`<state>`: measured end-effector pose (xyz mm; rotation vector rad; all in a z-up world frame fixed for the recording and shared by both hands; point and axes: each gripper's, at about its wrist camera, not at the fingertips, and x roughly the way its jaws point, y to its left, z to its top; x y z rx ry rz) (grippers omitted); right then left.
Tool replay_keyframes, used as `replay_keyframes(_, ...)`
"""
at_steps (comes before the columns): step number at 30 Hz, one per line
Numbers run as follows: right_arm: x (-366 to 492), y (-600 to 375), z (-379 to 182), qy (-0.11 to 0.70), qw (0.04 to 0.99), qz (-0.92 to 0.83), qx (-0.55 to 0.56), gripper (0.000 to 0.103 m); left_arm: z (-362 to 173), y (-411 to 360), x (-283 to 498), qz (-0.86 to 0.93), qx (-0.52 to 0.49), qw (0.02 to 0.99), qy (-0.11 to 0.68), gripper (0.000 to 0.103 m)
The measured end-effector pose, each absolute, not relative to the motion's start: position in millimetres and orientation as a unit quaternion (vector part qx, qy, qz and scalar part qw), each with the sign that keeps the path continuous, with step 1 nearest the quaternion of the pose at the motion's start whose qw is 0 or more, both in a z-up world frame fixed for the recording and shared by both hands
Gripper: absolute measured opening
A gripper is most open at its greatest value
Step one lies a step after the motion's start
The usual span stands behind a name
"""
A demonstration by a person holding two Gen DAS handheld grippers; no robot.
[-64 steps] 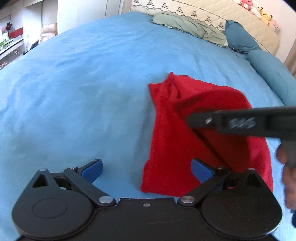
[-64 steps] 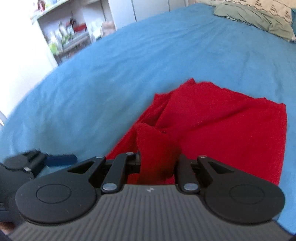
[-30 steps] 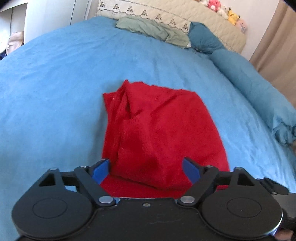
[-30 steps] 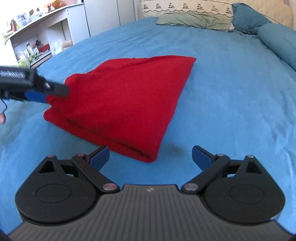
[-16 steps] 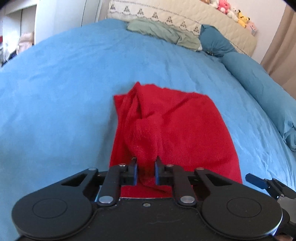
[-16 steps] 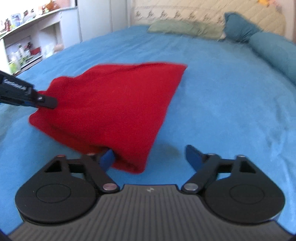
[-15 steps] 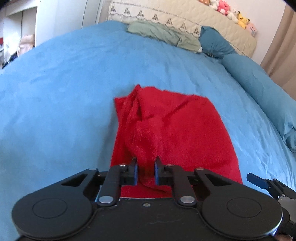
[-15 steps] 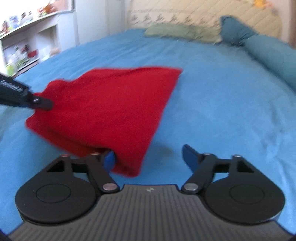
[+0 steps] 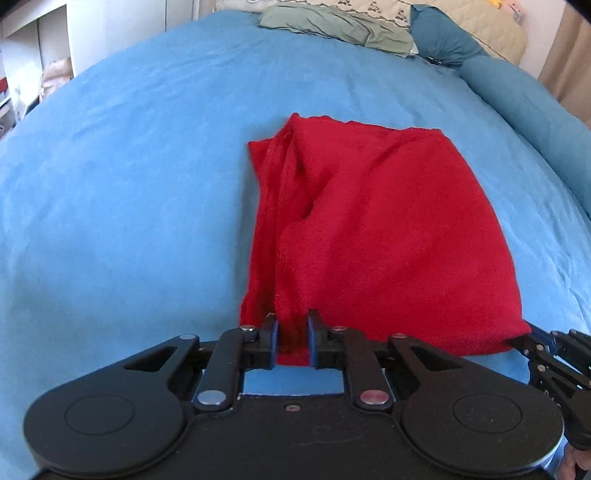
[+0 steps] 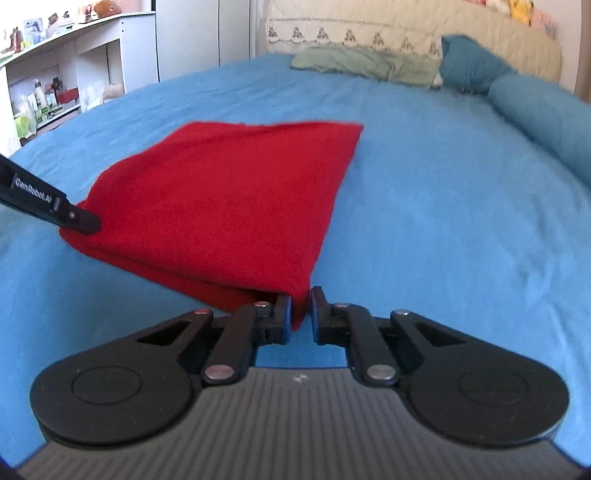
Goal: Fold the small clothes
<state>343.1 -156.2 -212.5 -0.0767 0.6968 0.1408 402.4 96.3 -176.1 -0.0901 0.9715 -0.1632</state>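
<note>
A folded red garment [image 9: 373,236] lies on the blue bedspread [image 9: 129,184]. My left gripper [image 9: 292,341] is shut on its near left corner, red cloth pinched between the blue pads. In the right wrist view the garment [image 10: 229,199] is folded over, and my right gripper [image 10: 301,314] is shut on its near right corner. The left gripper's finger [image 10: 55,212] shows at the garment's left corner there. The right gripper [image 9: 546,354] shows at the garment's right corner in the left wrist view.
A green pillow [image 10: 362,64], a teal pillow [image 10: 472,62] and a teal bolster [image 10: 543,114] lie at the head of the bed by a quilted headboard [image 10: 406,26]. White shelves [image 10: 55,81] with bottles stand to the left.
My right gripper, open beside the garment's corner half a second ago, has shut on it. My left gripper stays shut on the other corner.
</note>
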Motion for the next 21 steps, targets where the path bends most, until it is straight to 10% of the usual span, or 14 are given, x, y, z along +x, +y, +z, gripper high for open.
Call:
replay_keyframes(4,343.3,-158.4,-205.8,0.343,0.935,0.084,-0.043,0.034,-168.9,100.7,401.6,-0.078,-0.058,0.879,0.466,0.029)
replay_keyframes(6,341.1,-163.5,-199.3,0.342,0.935,0.089,-0.036,0.057,-158.4,101.8,400.9,-0.073,-0.058,0.884,0.457,0.043)
replay_keyframes(11,340.9,-184.8,-166.9,0.331,0.938,0.108,0.003,0.103,-119.8,107.3,405.6,-0.054,-0.012,0.91,0.411,0.102)
replay_keyframes(21,453.8,-216.9,-143.9,0.424,0.883,0.151,0.132,0.103,-139.9,131.0,511.6,-0.169,-0.108,0.856,0.477,0.101)
